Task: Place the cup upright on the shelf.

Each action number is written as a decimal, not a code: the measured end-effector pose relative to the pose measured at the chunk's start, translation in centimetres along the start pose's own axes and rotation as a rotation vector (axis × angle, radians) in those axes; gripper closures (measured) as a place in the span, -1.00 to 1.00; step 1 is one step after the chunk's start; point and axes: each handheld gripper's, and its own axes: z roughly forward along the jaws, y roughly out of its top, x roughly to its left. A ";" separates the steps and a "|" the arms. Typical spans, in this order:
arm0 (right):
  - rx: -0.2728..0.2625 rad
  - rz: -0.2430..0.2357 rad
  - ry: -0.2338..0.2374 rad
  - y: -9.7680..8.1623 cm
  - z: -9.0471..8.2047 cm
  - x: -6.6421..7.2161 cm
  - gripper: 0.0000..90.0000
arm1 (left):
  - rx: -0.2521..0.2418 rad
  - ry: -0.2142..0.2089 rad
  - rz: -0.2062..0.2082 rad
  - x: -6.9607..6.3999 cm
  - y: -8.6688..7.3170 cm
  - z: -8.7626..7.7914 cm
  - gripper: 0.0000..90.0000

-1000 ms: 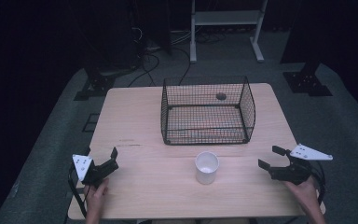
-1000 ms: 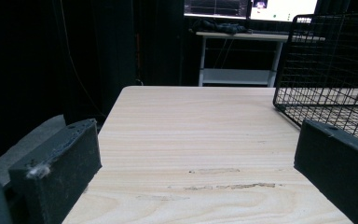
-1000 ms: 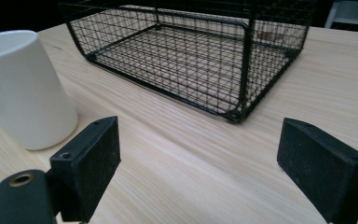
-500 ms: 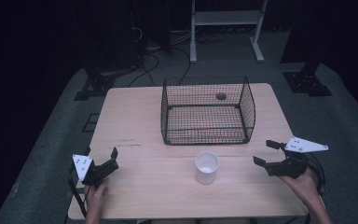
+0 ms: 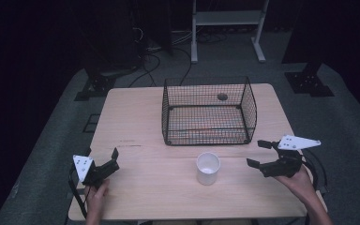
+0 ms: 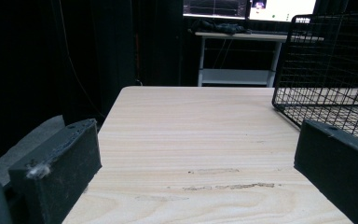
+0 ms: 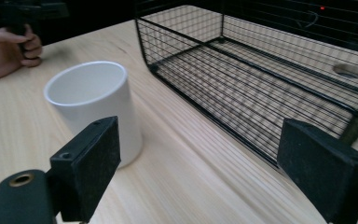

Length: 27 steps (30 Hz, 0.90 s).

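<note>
The work is at its beginning: the white round ceramic cup stands upright on the light wooden table, just in front of the black wire basket, untouched. The right gripper points at it with jaws wide and empty; the left gripper rests open, well apart. Grasping the cup is all left to do

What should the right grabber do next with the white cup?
Probably slide the right gripper sideways toward the white cup until its open jaws straddle it. The cup stands upright, untouched, beside the wire basket, a gap away from the jaws.
</note>
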 end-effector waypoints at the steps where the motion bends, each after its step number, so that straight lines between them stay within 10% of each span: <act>1: -0.001 -0.002 0.011 0.2 0.1 0.2 -0.72 | -0.001 0.000 0.001 0.0 0.0 0.0 -1.00; 27: 0.042 -0.064 0.152 2.1 3.3 3.4 -0.82 | -0.002 -0.002 -0.002 0.0 0.0 0.0 -1.00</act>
